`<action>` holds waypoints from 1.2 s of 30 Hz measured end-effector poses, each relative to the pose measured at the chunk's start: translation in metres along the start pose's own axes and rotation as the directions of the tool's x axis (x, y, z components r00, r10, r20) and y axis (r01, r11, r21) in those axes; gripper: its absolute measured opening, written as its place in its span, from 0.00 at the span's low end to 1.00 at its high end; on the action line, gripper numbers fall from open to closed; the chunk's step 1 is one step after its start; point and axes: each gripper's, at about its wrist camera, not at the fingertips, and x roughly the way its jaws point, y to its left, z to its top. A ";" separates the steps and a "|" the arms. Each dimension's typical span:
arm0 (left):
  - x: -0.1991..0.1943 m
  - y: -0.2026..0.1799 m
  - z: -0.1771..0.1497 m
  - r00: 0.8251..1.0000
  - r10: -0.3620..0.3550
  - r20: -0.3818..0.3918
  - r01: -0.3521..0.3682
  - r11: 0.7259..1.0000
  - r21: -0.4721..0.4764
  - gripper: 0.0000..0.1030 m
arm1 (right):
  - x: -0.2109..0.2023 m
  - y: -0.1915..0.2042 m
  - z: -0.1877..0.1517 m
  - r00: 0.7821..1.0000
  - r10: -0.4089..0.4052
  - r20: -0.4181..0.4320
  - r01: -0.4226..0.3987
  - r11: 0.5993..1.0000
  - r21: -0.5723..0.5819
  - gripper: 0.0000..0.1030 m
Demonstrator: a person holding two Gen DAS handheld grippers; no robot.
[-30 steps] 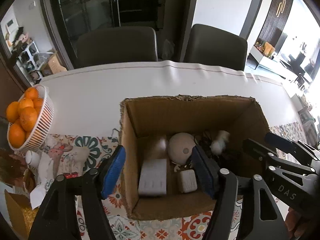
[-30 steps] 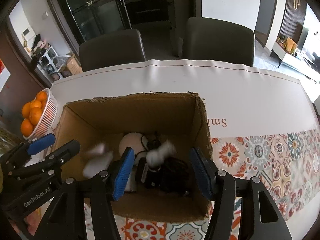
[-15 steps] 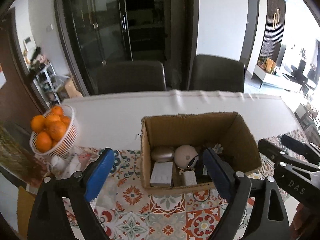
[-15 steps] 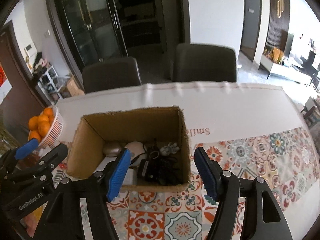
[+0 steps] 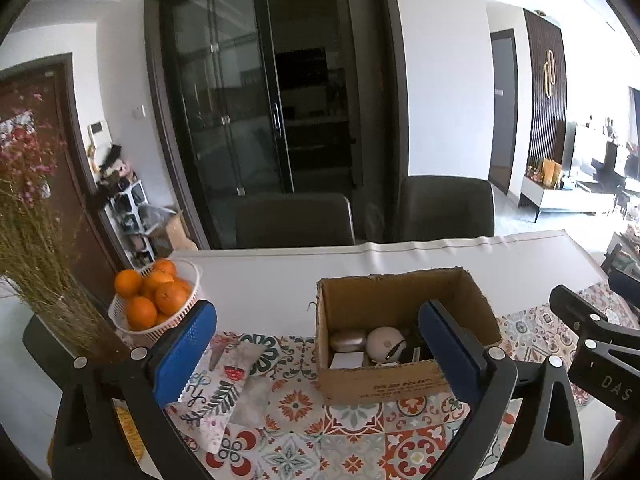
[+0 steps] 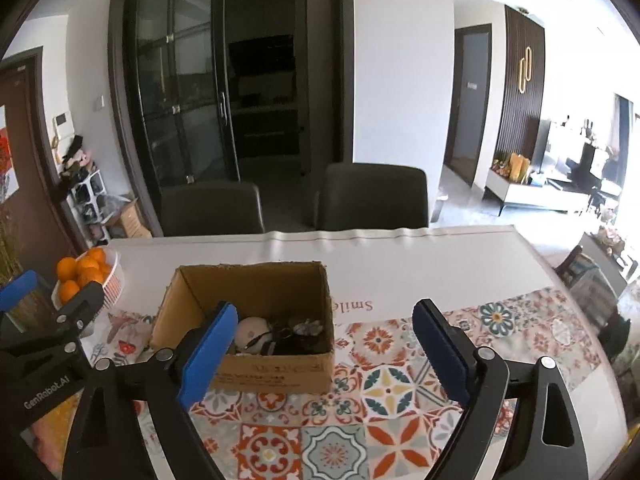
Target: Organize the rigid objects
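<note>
An open cardboard box (image 5: 380, 384) stands on the patterned table runner (image 5: 360, 448). Inside it lie a white round gadget (image 5: 384, 342), a beige oval case (image 5: 348, 340), a flat white pack (image 5: 346, 360), black cables (image 6: 288, 340) and a small pale toy (image 6: 308, 326). My left gripper (image 5: 318, 312) hovers above and in front of the box, its jaws opening with nothing between them. My right gripper (image 6: 326, 308) hangs likewise on the box's right side, its jaws opening and empty. Each gripper shows at the edge of the other's view.
A white basket of oranges (image 5: 156, 300) sits left of the box, with dried grasses (image 5: 36, 272) beyond it. A printed cloth (image 5: 224, 384) lies between basket and box. Two dark chairs (image 5: 292, 220) stand behind the white-covered table (image 6: 400, 256).
Both grippers have lifted up and drawn back from inside the box, and their jaws have spread wider. The pale items that were blurred in motion now rest in the box.
</note>
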 end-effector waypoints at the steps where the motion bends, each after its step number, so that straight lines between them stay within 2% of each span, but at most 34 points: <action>1: -0.005 0.000 -0.001 1.000 0.000 0.009 0.000 1.000 0.001 1.00 | -0.004 0.000 0.000 1.000 0.000 0.009 0.000 1.000 0.002 0.88; 15: -0.061 -0.003 -0.026 0.996 -0.016 0.086 0.015 1.000 0.011 1.00 | -0.062 -0.008 -0.025 0.996 -0.009 0.093 0.008 1.000 0.009 0.90; 23: -0.086 0.000 -0.035 0.993 -0.032 0.115 0.033 0.999 -0.014 1.00 | -0.085 -0.010 -0.036 0.993 0.024 0.117 -0.026 1.000 0.013 0.90; 36: -0.104 0.003 -0.041 0.991 -0.047 0.126 0.051 0.998 -0.026 1.00 | -0.108 -0.012 -0.040 0.985 0.048 0.164 -0.050 0.999 0.012 0.90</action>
